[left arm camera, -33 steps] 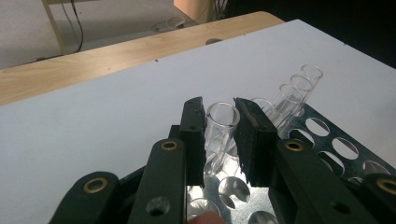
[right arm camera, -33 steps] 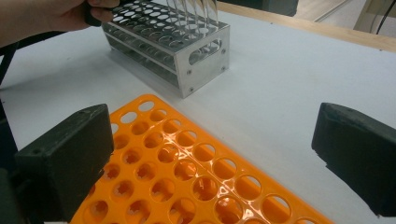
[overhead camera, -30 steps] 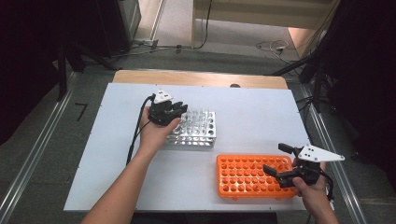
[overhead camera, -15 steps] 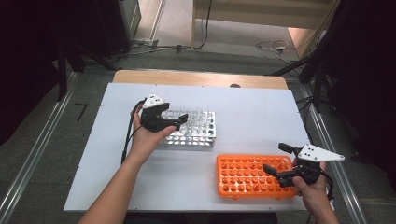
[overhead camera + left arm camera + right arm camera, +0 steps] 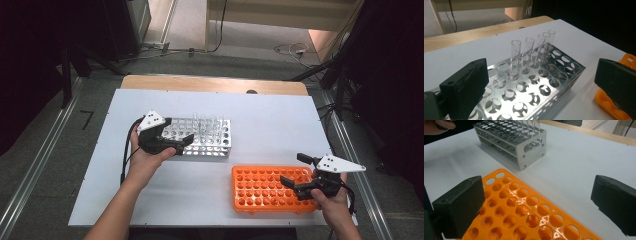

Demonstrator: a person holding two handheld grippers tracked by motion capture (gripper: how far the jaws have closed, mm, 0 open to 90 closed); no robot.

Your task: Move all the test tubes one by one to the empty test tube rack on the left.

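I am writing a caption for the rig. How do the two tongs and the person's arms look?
Both tongs, left and right, are black, with blocky black jaws and a grey three-cornered plate on top. A black cable trails from the left one. The forearms are bare, with no sleeves and no gloves.

The left hand-held gripper (image 5: 176, 141), jaws just opened and empty, hovers at the metal rack's (image 5: 220, 145) left end.

White table (image 5: 270, 120): metal rack (image 5: 202, 137), orange rack (image 5: 265, 190) on it.
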